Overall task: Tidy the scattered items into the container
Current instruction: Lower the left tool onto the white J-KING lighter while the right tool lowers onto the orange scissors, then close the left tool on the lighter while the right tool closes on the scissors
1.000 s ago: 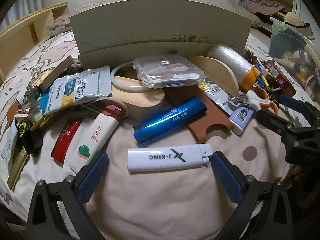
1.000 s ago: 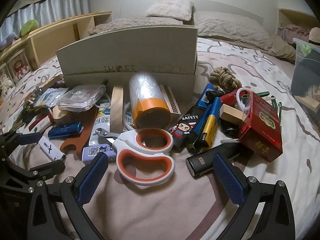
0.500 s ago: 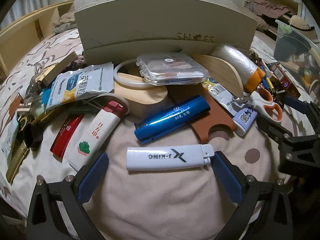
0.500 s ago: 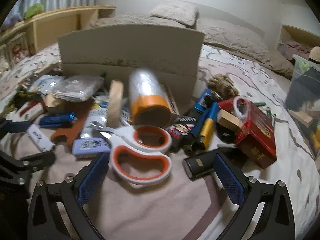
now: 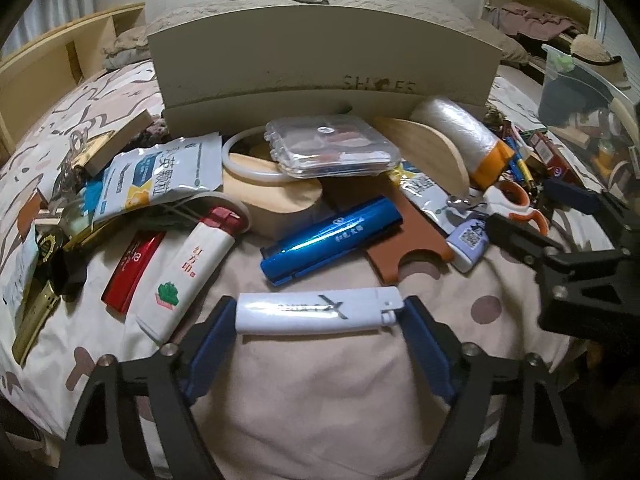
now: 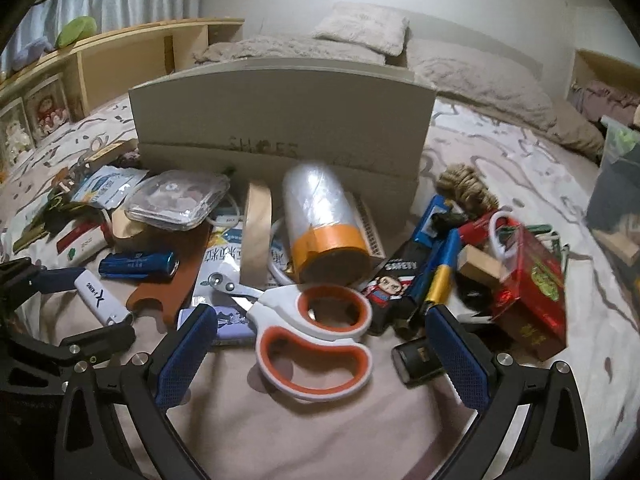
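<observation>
Bed clutter lies before the shoe box [image 5: 320,64]. Left tongs [image 5: 320,316] are closing on the white lighter [image 5: 320,309], pads at its ends; next, lift it into the box. Right tongs [image 6: 316,344] stay spread.

Bedspread [image 6: 500,152], pale with a grey-brown squiggle pattern, covers the bed. Two fluffy beige pillows [image 6: 362,28] lie at its head against a plain light wall. Wooden shelving [image 6: 120,60] runs along the left side; curtains [image 6: 132,0] hang behind it, with a green soft object [image 6: 76,28] on top. A clear plastic storage bin [image 5: 580,88] stands at the right.
</observation>
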The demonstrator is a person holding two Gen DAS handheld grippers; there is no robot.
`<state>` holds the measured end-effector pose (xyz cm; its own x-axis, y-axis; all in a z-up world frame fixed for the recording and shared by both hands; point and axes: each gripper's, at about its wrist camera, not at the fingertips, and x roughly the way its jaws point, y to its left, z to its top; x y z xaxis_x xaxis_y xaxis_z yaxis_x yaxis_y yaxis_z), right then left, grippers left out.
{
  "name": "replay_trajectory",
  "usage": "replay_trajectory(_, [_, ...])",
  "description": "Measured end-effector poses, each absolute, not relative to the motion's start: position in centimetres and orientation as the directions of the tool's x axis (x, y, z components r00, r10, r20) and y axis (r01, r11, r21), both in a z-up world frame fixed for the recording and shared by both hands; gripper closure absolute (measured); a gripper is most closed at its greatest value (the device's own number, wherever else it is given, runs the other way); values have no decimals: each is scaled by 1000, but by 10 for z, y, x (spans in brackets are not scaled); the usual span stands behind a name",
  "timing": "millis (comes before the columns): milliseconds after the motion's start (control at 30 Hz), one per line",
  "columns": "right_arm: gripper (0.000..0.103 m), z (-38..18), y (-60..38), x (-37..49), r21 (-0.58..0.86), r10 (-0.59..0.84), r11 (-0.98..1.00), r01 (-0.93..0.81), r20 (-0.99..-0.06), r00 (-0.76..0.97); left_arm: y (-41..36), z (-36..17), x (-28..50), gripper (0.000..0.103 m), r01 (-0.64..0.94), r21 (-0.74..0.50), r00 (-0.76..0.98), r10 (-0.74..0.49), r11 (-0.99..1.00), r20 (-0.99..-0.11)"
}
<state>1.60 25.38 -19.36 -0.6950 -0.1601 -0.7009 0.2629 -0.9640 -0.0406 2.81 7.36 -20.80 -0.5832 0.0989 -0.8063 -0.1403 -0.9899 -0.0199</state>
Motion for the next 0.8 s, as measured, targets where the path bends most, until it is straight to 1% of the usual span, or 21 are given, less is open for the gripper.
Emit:
replay_trajectory(100, [0,-196,255,15,-31,-166,-964,264,-707,-688,71,-207,28,22,-143,-31,-582,110,-989,-806])
replay_trajectory(133, [2,-196,256,14,-25,-169,-964,263,-707,-686,70,-207,28,22,-144,-38,-582,115,-989,-805])
replay_trajectory(167, [6,-196,257,14,-17,-178,-963,268,-707,-684,70,-206,28,22,-144,-44,-581,120,-989,-805])
replay_trajectory(200, [14,-195,257,13,-8,-189,-961,276,-708,-680,69,-206,28,22,-145,-50,-581,126,-988,-804])
replay_trajectory(267, [22,-195,257,12,11,-213,-956,293,-711,-670,69,-204,28,22,-148,-59,-580,134,-987,-804])
replay_trajectory(333, [34,-194,256,12,6,-221,-952,307,-707,-672,69,-203,28,22,-148,-68,-579,142,-987,-803])
replay_trajectory(367, [36,-194,255,13,1,-223,-950,313,-704,-674,68,-203,28,22,-148,-75,-578,148,-986,-803])
replay_trajectory(800, [37,-188,256,22,10,-248,-942,336,-695,-675,64,-192,31,22,-148,-97,-607,167,-984,-777])
